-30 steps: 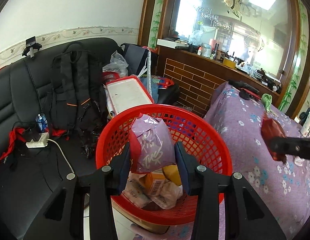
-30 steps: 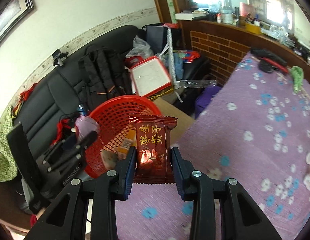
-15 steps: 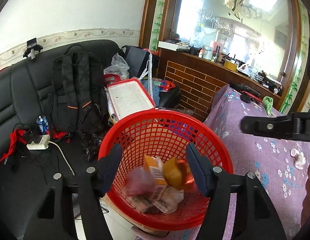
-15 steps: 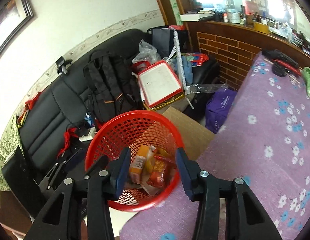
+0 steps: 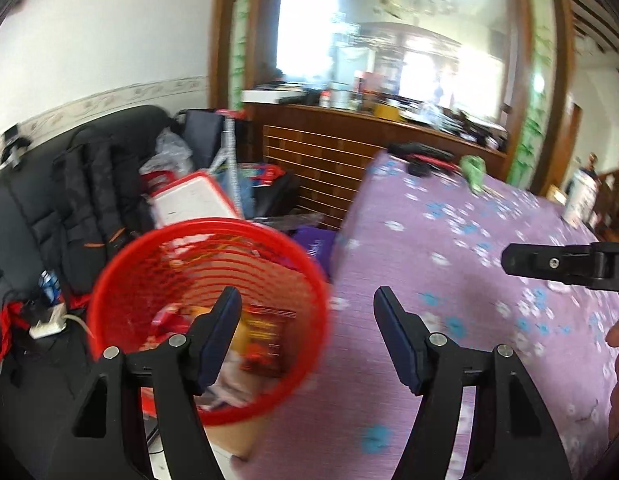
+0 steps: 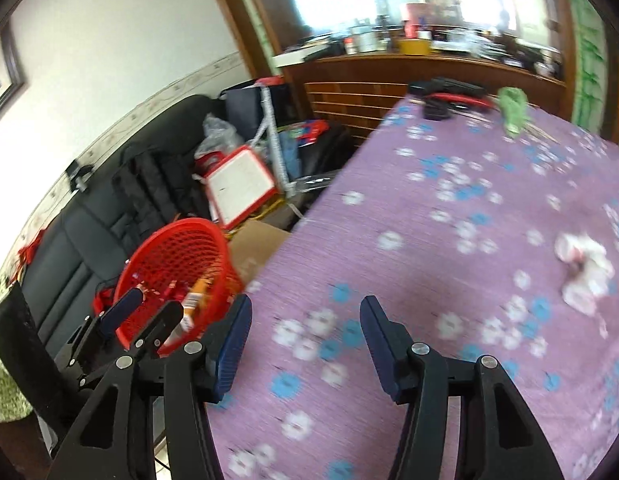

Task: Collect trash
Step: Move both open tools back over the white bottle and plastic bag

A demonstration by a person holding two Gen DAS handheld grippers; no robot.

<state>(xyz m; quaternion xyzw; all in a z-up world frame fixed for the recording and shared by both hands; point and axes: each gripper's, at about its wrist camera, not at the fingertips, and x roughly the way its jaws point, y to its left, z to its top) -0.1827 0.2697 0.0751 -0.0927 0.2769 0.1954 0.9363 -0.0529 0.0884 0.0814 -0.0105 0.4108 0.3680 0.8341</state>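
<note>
Nearest to us, our left gripper [image 5: 307, 322] hangs with its fingers spread wide and nothing between them, straddling the table edge. Our right gripper [image 6: 305, 330] is just as empty, fingers well apart over the purple flowered tablecloth [image 6: 449, 216], ready, we judge, for the next pickup. Just past the left fingers sits the red basket [image 5: 121, 276], parked tight against the table's edge so trash can go straight in; a red snack packet [image 5: 265, 338] already lies inside among other wrappers. Farther out on the cloth, a crumpled white wad [image 6: 583, 266] waits, well apart from both grippers, and it looks like the obvious target. At the far end lie a green scrap [image 6: 513, 108] and dark tools [image 6: 449, 90]; whether those count as trash, we can't tell.
</note>
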